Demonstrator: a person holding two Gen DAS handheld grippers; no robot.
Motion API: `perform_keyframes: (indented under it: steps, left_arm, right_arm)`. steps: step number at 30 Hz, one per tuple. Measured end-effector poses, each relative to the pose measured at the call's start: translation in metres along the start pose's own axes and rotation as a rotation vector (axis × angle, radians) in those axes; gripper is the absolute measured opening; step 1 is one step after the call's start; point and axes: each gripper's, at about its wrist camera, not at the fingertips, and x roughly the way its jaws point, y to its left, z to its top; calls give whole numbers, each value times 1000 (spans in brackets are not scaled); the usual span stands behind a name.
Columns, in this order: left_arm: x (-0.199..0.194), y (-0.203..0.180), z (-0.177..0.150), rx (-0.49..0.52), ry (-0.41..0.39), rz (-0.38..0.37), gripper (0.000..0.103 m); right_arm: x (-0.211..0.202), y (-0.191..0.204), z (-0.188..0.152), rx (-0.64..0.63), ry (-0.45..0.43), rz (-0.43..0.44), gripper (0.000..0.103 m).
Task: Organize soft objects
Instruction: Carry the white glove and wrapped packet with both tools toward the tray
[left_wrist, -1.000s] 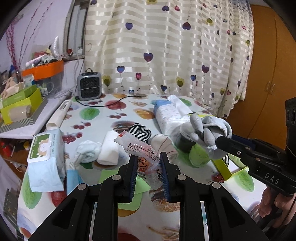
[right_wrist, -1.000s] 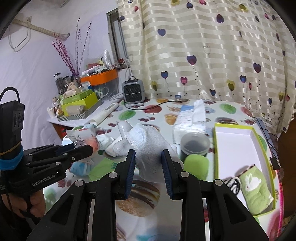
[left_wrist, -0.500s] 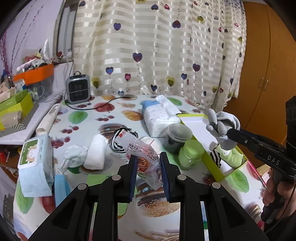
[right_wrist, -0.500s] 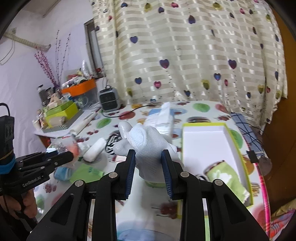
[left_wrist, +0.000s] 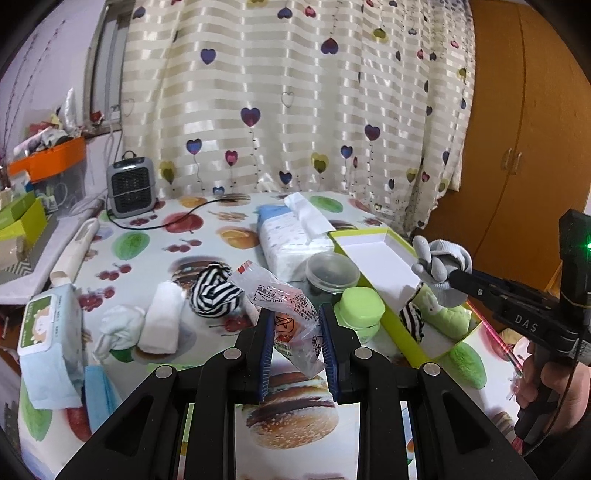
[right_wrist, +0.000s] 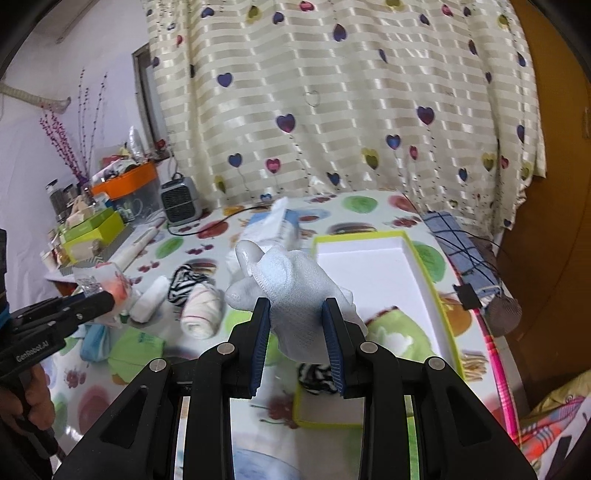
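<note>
Left gripper (left_wrist: 297, 341): pointed forward and downward over the fruit-print table (left_wrist: 207, 240), held clear of the surface; jaws narrowed onto a crinkled clear plastic packet (left_wrist: 284, 306) (red and black print), gripped at its lower end, upper end jutting up and left. Seen from the right wrist view as a black arm entering at left edge, bare hand (right_wrist: 31, 402) wrapped round its handle.

Right gripper (right_wrist: 297, 341): likewise angled downward, raised above the near end of the green-rimmed white box (right_wrist: 373, 273); jaws partly closed on a white knit glove (right_wrist: 295, 291), cuff pinched between the pads, fingers sticking up and left. In the left wrist view, black arm reaching in from the right, hand (left_wrist: 554, 387) low at the frame edge, glove poised over the box.

Box contents: green rabbit cloth (left_wrist: 447, 317), striped black-and-white item (left_wrist: 413, 319) at the near end.

Loose on table, left of box: striped sock ball (left_wrist: 216, 290), rolled white cloth (left_wrist: 164, 317), pale bundle (left_wrist: 120, 326), wet-wipe pack (left_wrist: 46, 325), tissue pack (left_wrist: 291, 236), dark lidded tub (left_wrist: 332, 271), green-lidded jar (left_wrist: 360, 310).
</note>
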Motion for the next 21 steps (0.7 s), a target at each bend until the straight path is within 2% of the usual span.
perform_keyframes:
  steps: [13,16,21]
  left_arm:
    - [20,-18,2,28,28,-35,22]
    - [24,-21,2,31,35,-41,22]
    - [28,-25,1,37,43,-49,22]
  right_arm:
    - [23,-36,-29,40,114,-67,30]
    - [30,-38,-34,33,148,-70,30]
    - [38,-38,-35,24,159,-69,30]
